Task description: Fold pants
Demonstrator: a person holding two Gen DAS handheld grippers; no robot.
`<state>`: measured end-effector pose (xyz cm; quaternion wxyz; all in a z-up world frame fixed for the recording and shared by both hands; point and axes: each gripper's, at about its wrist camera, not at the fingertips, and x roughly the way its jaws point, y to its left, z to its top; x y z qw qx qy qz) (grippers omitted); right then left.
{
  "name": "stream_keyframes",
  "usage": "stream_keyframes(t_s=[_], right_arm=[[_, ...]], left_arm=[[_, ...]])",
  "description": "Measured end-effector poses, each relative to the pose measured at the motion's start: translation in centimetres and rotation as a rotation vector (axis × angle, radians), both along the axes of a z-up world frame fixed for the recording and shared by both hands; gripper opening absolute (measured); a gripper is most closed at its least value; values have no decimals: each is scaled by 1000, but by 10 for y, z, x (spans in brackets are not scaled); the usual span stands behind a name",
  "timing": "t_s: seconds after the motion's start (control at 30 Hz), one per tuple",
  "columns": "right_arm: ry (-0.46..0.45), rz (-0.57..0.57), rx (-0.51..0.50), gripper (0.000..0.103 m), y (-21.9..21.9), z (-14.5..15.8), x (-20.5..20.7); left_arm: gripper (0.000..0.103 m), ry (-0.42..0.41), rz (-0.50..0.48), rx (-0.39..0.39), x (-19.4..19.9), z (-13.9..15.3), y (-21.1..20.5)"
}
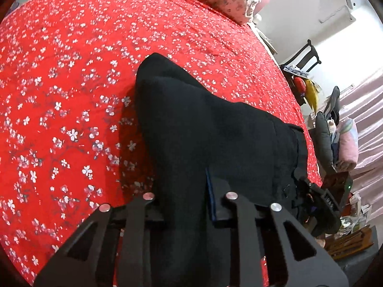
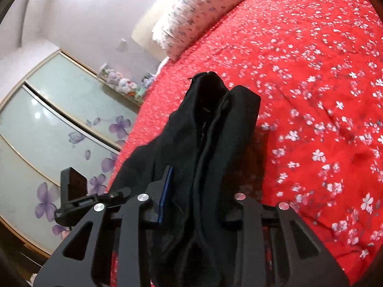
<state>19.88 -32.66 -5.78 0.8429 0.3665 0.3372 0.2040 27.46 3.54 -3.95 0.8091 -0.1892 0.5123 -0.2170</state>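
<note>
You are holding the black pants (image 1: 203, 129) in both claws over the bed, whose red bedspread (image 1: 71, 95) is printed with small white blossoms. Your left claw (image 1: 184, 205) is pinching a bunched fold of the dark cloth between its jaws, which are standing narrow; the fabric is running straight down through the gap and rising ahead of the fingers into a peaked ridge above the spread. Your right claw (image 2: 196, 201) is gripping another thick gather of the same pants (image 2: 210, 124), its jaws also drawn close on the cloth — the material is standing up ahead of it in two rounded folds with a dark hollow between them. In the left wrist view the garment is stretching away to the right toward your other claw (image 1: 318, 198), seen near the bed's edge. A floral pillow (image 2: 198, 14) is lying at the far end of the bed. Beyond the bed on one side is a wardrobe (image 2: 47, 124) with pale sliding doors carrying purple flowers; on the other side a dark chair (image 1: 304, 55) is standing by a cluttered corner.
</note>
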Motion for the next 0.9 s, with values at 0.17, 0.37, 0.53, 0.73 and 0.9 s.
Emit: stream_keyframes(t_s=[0.17,0.37,0.53,0.73,0.9], right_arm=[[-11,5,91,31,-7,0,2],[-59,2,190,31,-17,4,2],[-146,-48,218,30,-35,20,-1],[-134,-128,180,30,-62,22,-3],[14,-213,86,30,-67,-6,8]], left_arm=[[19,-44,1,-17,-6,13,-1],[18,-130,-25,-54,-10,44,-17],[18,-206,-18,-117,-6,60,-32],[19,-157,-13,-154,2,31,-56],[28,-89,68,-122,11,-7,-54]])
